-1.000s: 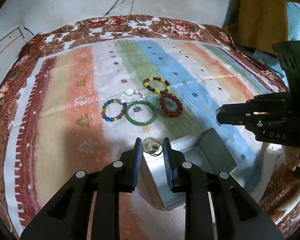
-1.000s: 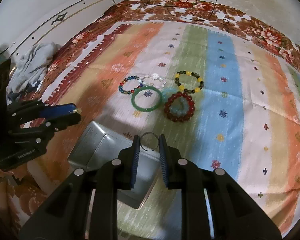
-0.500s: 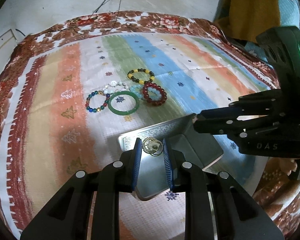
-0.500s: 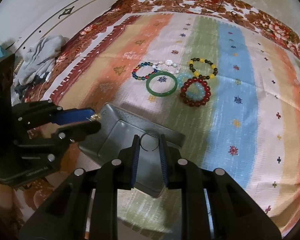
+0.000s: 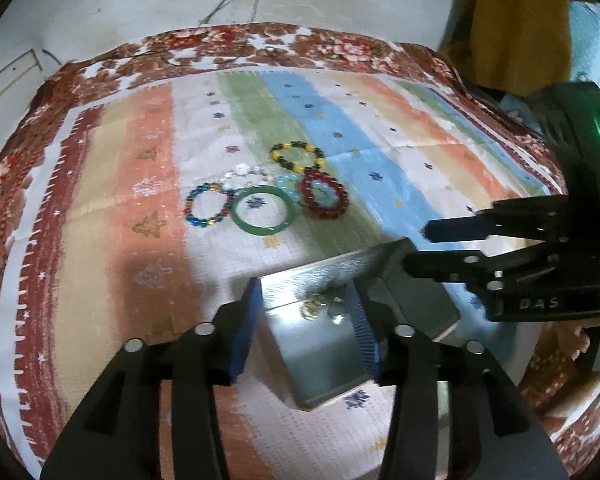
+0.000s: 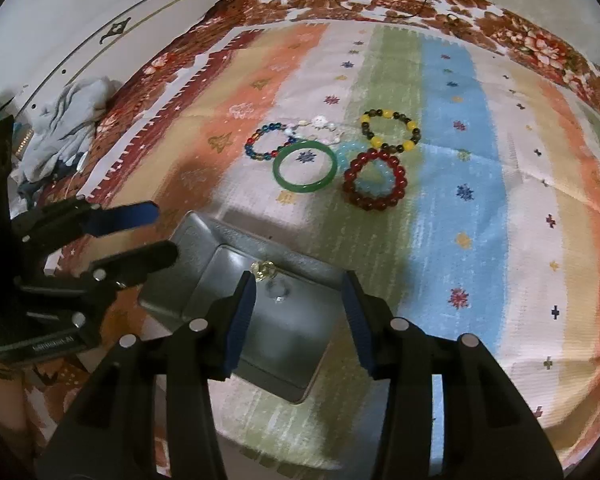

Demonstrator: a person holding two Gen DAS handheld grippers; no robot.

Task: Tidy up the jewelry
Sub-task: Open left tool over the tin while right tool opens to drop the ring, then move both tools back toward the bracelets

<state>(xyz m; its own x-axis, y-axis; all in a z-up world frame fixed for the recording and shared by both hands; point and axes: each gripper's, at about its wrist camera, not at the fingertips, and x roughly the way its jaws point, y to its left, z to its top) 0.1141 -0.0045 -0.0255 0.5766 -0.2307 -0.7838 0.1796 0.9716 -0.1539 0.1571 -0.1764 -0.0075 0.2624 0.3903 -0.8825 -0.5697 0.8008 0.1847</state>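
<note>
Light is dim and warm. The metal tray (image 5: 324,344) shows bright glare, and a soft dark shadow lies left of it. Both views bend strongly at the edges, with slight blur and black corners.

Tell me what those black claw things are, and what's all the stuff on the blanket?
Those claws are grippers: two-fingered tongs that a person holds, one in each hand. Each has a small camera looking along its fingers, so you get two pictures of the same scene.

In the left picture the left gripper is at the bottom and the right one reaches in from the side. In the right picture the right gripper is at the bottom, with the left one off to the side.

On the striped blanket lie a green bangle, a dark red bead bracelet, a yellow-and-dark bead bracelet, a many-coloured one and a pale whitish one.

Below the grippers sits a grey metal tray. Both grippers have just been opening, and now hold nothing. A small gold piece and a thin ring lie in the tray.
</note>
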